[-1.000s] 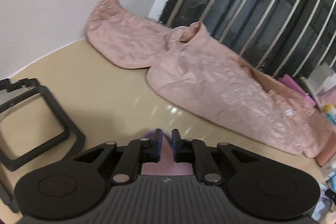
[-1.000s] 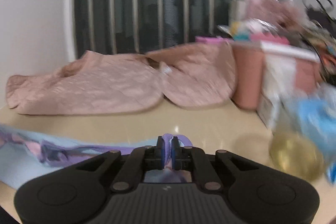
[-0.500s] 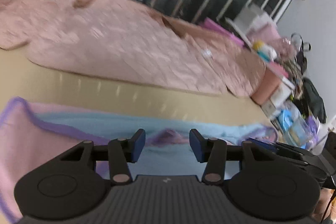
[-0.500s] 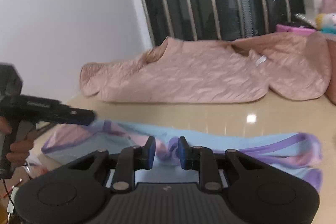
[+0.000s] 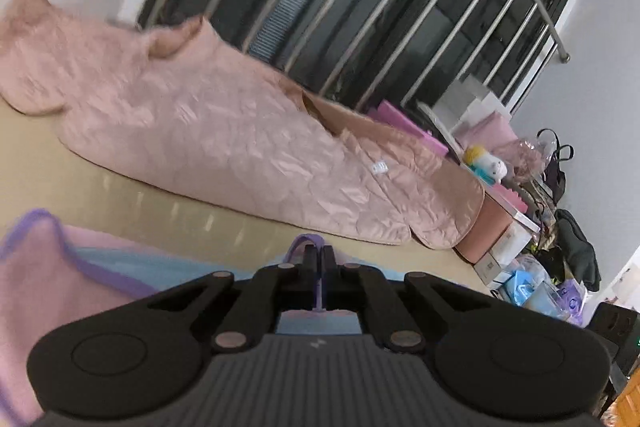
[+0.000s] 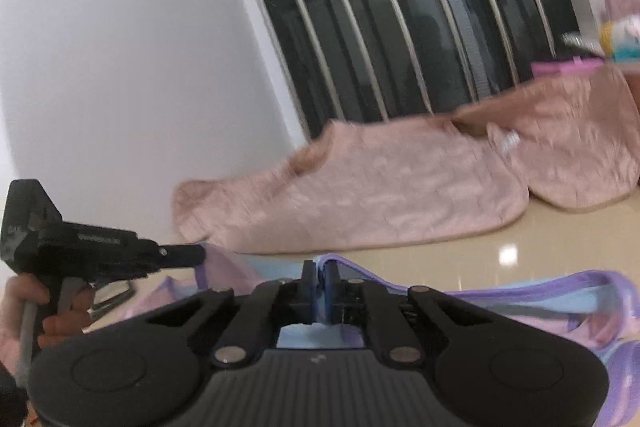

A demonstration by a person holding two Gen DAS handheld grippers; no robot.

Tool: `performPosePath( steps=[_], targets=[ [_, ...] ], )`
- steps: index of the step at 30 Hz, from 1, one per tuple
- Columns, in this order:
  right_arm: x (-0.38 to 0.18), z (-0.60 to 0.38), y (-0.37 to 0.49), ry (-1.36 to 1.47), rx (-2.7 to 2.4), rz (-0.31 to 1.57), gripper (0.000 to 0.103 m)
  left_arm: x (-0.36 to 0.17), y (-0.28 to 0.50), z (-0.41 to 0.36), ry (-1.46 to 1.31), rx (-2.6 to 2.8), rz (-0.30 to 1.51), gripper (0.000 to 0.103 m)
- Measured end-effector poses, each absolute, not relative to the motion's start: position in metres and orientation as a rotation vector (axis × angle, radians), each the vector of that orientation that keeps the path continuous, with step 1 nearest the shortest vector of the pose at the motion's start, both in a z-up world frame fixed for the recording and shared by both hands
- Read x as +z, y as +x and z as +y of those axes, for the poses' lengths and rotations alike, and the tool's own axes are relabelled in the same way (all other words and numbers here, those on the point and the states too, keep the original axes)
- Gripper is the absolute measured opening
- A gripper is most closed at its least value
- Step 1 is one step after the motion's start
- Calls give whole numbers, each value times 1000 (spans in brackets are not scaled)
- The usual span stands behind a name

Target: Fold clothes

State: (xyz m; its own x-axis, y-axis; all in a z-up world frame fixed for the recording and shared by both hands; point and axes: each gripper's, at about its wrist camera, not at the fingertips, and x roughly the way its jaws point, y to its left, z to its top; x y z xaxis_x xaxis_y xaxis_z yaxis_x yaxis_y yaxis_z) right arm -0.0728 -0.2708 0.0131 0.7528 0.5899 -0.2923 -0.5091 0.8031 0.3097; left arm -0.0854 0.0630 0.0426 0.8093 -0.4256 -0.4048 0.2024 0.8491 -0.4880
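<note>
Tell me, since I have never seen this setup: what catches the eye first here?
The big quilted pink jacket sprawls across the back of the beige table, in front of the barred dark window. Nearer the cameras lies a pastel blue and pink garment with purple trim; the left gripper and the right gripper are each shut on its edge. Clutter of boxes crowds the table's right end.

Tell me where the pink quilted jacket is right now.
The pink quilted jacket lies spread on the beige table by the barred window, beyond the pastel garment both tools pinch.
</note>
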Motion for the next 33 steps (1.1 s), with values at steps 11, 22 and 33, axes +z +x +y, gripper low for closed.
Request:
performPosePath(
  steps=[11,22,33],
  targets=[
    [1,-287,-105,117,620,484,31,25,-107,61,-387,-314,625,55],
    [7,-282,-99,80,665,578,34,33,-33,30,-234,-562,724,58],
    [1,-275,-81,84,655,602,6,22,-80,53,-297,-400,736,13]
  ],
)
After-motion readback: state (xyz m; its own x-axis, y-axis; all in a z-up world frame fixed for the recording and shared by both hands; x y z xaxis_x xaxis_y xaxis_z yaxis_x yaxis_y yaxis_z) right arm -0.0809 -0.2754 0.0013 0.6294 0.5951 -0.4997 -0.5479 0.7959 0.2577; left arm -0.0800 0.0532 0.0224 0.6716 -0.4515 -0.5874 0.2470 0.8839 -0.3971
